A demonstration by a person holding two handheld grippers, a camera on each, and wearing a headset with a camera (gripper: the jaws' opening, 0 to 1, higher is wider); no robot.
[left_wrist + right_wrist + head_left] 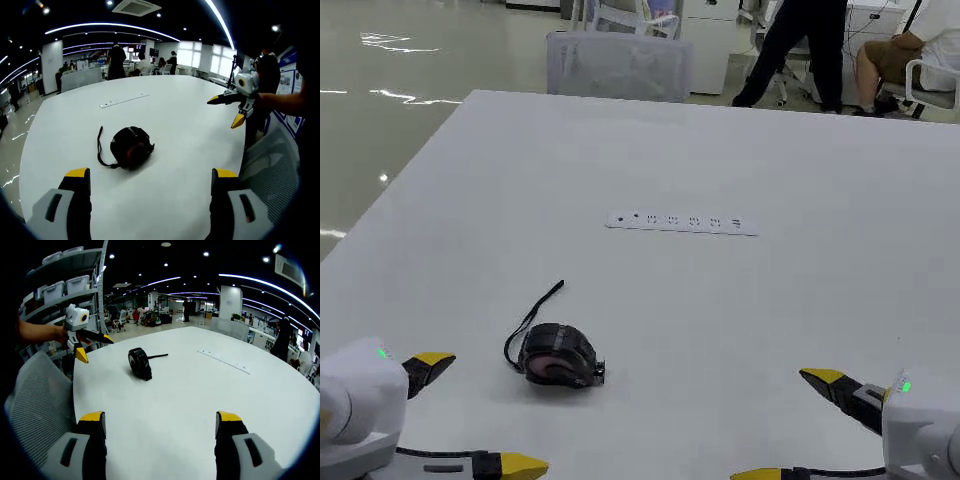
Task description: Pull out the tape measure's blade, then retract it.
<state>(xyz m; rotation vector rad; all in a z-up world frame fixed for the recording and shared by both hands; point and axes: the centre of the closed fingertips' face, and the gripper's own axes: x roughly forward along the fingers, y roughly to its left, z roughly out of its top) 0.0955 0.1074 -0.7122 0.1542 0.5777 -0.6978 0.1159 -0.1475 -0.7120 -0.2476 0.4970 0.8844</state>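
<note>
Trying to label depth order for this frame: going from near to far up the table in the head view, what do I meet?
Left gripper and right gripper level at the near edge, both open → tape measure → power strip → mesh chair beyond the far edge.

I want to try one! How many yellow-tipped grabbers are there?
2. The left white, yellow-tipped gripper is at the bottom left, near the black round tape measure; the right gripper is at the bottom right. Both are open.
</note>
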